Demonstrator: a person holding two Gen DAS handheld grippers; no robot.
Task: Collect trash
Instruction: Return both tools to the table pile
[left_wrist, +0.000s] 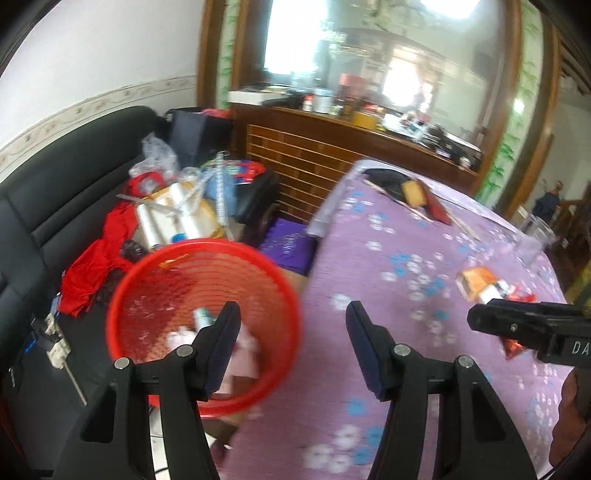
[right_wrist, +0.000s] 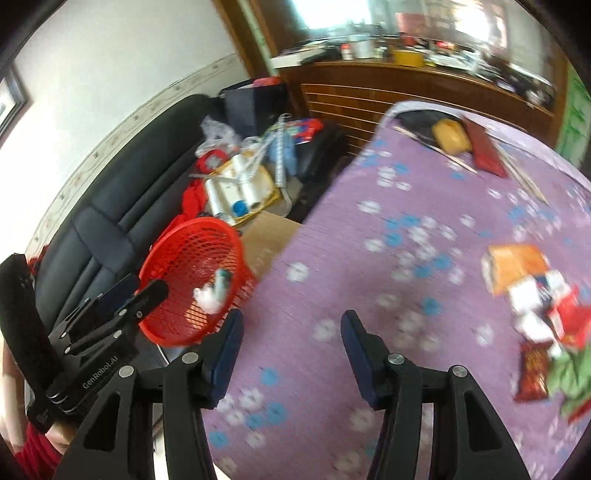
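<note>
Both tongs stood half open and empty: left gripper (left_wrist: 291, 334) by the red mesh basket (left_wrist: 155, 269), right gripper (right_wrist: 291, 341) over the purple floral tablecloth (right_wrist: 369, 258). Remaining wrappers (right_wrist: 532, 373) lay right. Judgement: approach low, pinch one wrapper edge.

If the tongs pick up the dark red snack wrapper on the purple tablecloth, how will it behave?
The snack wrapper lies flat and thin, so it is probably light and floppy. Its film-like surface may slip between the pads. It sits against other wrappers, which may shift too.
</note>
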